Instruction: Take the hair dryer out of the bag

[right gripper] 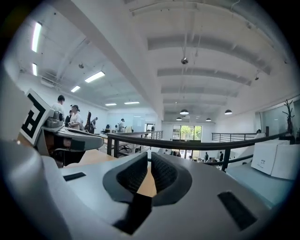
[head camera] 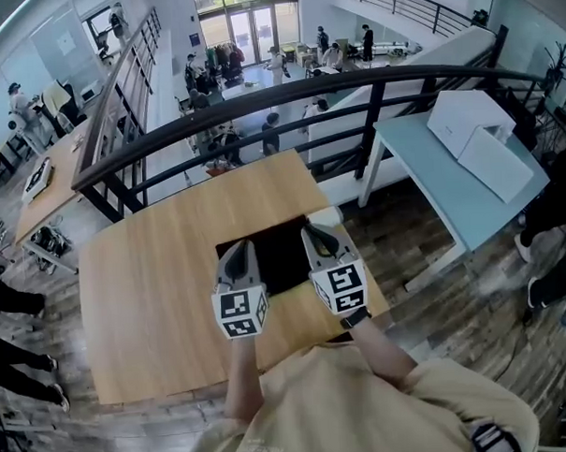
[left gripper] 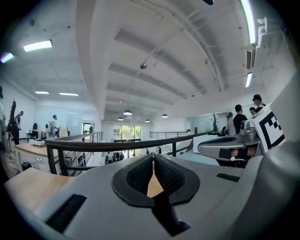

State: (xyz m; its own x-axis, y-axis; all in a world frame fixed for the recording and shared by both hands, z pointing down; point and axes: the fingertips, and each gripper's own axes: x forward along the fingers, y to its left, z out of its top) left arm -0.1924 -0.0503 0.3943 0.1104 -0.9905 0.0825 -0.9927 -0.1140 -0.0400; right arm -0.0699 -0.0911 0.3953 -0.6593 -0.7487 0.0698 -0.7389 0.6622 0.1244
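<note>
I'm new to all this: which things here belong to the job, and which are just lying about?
Job: black bag, flat on the wooden table; left gripper and right gripper, both above it. No hair dryer shows.
Lying about: white boxes on the pale blue table; black railing behind.

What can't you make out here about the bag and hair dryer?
- hair dryer: in no view; head view shows only the outside of the black bag.
- Bag's left and right ends: head view, covered by left hand-held gripper and right hand-held gripper.
- Bag: outside both gripper views, which face the railing.
</note>
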